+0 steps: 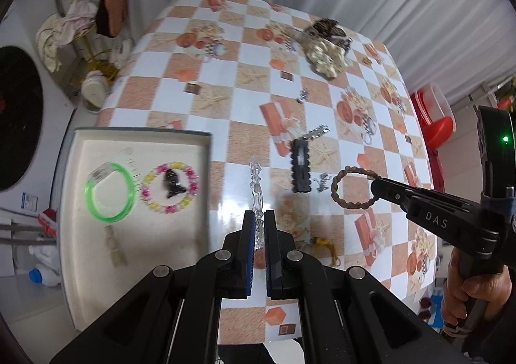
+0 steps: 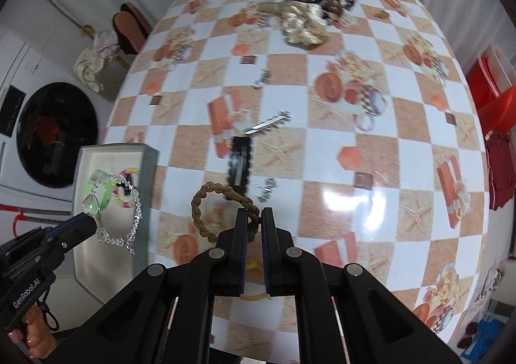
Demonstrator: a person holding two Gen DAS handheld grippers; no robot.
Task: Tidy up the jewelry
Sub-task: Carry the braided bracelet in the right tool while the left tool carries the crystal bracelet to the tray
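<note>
My left gripper (image 1: 259, 218) is shut on a clear crystal bead bracelet (image 1: 257, 183), which hangs above the table beside the white tray (image 1: 142, 132). In the right wrist view the same bracelet (image 2: 135, 215) dangles in a loop from the left gripper (image 2: 92, 222) over the tray's wall (image 2: 145, 196). My right gripper (image 2: 254, 218) is shut on a brown braided bracelet (image 2: 200, 202), lifted off the table; from the left wrist view this gripper (image 1: 374, 186) and braid (image 1: 338, 189) sit at the right. In the tray lie a green bangle (image 1: 109, 191) and a flower bead bracelet (image 1: 190, 185).
On the checked tablecloth lie a black hair clip (image 1: 300, 167), a silver clip (image 1: 317, 131), small silver pieces (image 1: 322, 181), a yellow tassel (image 1: 322, 243) and a heap of scrunchies (image 1: 325, 47) at the far edge. A red chair (image 1: 438, 128) stands beyond the right edge.
</note>
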